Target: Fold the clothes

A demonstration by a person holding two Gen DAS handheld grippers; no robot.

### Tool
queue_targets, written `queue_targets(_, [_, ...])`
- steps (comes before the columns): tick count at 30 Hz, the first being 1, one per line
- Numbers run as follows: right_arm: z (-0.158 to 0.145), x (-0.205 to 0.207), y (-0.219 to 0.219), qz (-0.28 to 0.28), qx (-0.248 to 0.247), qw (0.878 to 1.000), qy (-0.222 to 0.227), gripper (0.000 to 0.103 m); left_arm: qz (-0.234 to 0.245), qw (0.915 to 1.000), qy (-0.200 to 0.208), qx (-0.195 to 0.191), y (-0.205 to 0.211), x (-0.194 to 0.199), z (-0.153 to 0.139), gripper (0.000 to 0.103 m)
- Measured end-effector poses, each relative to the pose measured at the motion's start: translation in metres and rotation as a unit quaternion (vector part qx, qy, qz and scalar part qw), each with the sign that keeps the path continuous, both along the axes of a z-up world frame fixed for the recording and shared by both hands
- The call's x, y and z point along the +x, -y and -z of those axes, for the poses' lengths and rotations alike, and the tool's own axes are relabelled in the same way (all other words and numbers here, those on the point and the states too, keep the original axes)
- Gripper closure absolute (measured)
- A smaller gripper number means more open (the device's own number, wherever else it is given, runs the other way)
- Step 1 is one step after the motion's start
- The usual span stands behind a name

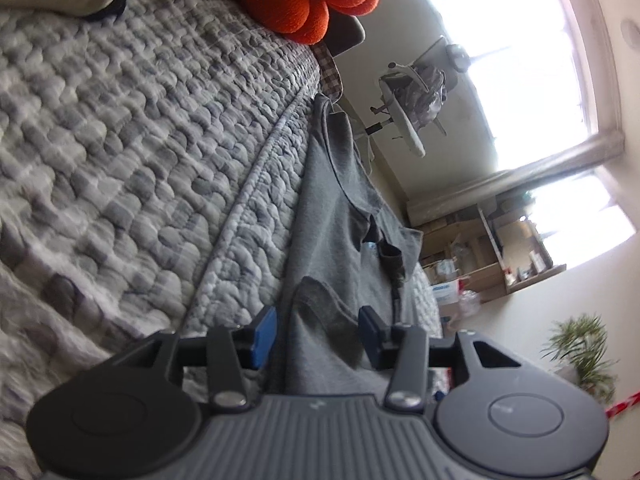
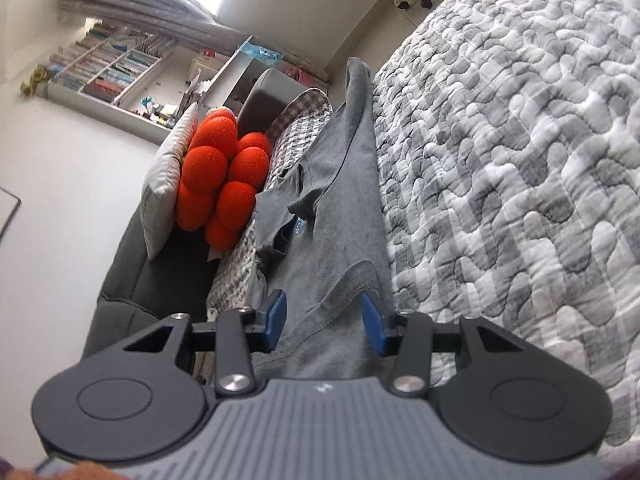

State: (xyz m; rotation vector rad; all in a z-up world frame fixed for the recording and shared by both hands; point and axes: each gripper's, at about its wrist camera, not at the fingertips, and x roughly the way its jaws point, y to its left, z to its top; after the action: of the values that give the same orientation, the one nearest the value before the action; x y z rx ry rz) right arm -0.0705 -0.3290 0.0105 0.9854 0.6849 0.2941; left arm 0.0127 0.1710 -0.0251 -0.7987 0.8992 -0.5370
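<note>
Left tool [image 1: 318, 334] and right tool [image 2: 324, 322] both spread over a grey shirt [image 1: 332, 208] on the quilted bed [image 1: 120, 152]; no readable writing.

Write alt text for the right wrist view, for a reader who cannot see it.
The right gripper, jaws open, straddles the near edge of a grey T-shirt lying on a grey-and-white quilt. An orange bobbled cushion leans against a white pillow beyond, to the left.
</note>
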Motion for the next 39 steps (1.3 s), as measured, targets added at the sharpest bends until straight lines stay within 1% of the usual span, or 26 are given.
queue_targets(3, [-0.001, 0.003, -0.005, -0.005, -0.024, 1.000, 0.001, 0.056, 0.004, 0.9995, 0.012, 0.029, 0.003, -0.001, -0.003, 0.058])
queue_targets(6, [-0.001, 0.005, -0.008, -0.004, -0.063, 0.998, 0.000, 0.056, 0.009, 0.9974, 0.034, 0.062, 0.011, -0.002, -0.007, 0.058])
queue_targets(10, [0.000, 0.013, -0.018, 0.001, -0.124, 0.992, 0.000, 0.056, 0.019, 0.9915, 0.067, 0.109, 0.025, -0.002, -0.012, 0.059])
queue_targets(11, [0.000, 0.016, -0.021, 0.001, -0.136, 0.991, -0.001, 0.056, 0.022, 0.9894, 0.073, 0.123, 0.029, -0.002, -0.012, 0.059])
queue_targets(12, [0.001, 0.019, -0.024, 0.001, -0.149, 0.989, -0.001, 0.056, 0.022, 0.9868, 0.081, 0.138, 0.034, -0.002, -0.013, 0.063])
queue_targets(15, [0.002, 0.020, -0.039, -0.011, -0.199, 0.980, 0.015, 0.057, 0.024, 0.9778, 0.108, 0.178, 0.047, -0.003, -0.014, 0.071])
queue_targets(16, [0.002, 0.021, -0.044, -0.015, -0.215, 0.976, 0.020, 0.062, 0.026, 0.9749, 0.116, 0.188, 0.050, -0.005, -0.015, 0.072])
queue_targets(17, [0.002, 0.021, -0.049, -0.019, -0.232, 0.972, 0.026, 0.064, 0.029, 0.9717, 0.125, 0.198, 0.054, -0.006, -0.015, 0.073])
queue_targets(18, [0.002, 0.022, -0.054, -0.024, -0.249, 0.968, 0.031, 0.066, 0.028, 0.9683, 0.135, 0.208, 0.058, -0.009, -0.016, 0.077])
queue_targets(20, [0.002, 0.023, -0.064, -0.032, -0.281, 0.958, 0.042, 0.072, 0.023, 0.9602, 0.157, 0.230, 0.064, -0.016, -0.019, 0.081])
queue_targets(22, [0.002, 0.021, -0.072, -0.040, -0.312, 0.948, 0.053, 0.082, 0.016, 0.9526, 0.180, 0.245, 0.067, -0.023, -0.022, 0.087])
queue_targets(25, [0.003, 0.020, -0.075, -0.039, -0.325, 0.943, 0.059, 0.089, 0.008, 0.9395, 0.213, 0.269, 0.072, -0.037, -0.027, 0.091])
queue_targets(29, [0.003, 0.018, -0.079, -0.039, -0.340, 0.937, 0.067, 0.090, 0.003, 0.9196, 0.251, 0.303, 0.079, -0.052, -0.030, 0.091])
queue_targets(32, [0.003, 0.017, -0.082, -0.038, -0.352, 0.933, 0.073, 0.088, 0.012, 0.9110, 0.258, 0.321, 0.084, -0.054, -0.030, 0.090])
queue_targets(33, [0.003, 0.017, -0.083, -0.038, -0.355, 0.931, 0.075, 0.085, 0.016, 0.9083, 0.260, 0.328, 0.086, -0.055, -0.030, 0.090])
queue_targets(34, [0.004, 0.016, -0.084, -0.038, -0.359, 0.929, 0.077, 0.085, 0.019, 0.9072, 0.259, 0.331, 0.087, -0.054, -0.030, 0.090])
queue_targets(36, [0.004, 0.016, -0.086, -0.038, -0.367, 0.926, 0.081, 0.085, 0.024, 0.9082, 0.253, 0.332, 0.088, -0.050, -0.028, 0.090])
queue_targets(39, [0.003, 0.013, -0.089, -0.034, -0.375, 0.922, 0.092, 0.085, 0.027, 0.9123, 0.242, 0.329, 0.088, -0.044, -0.025, 0.090])
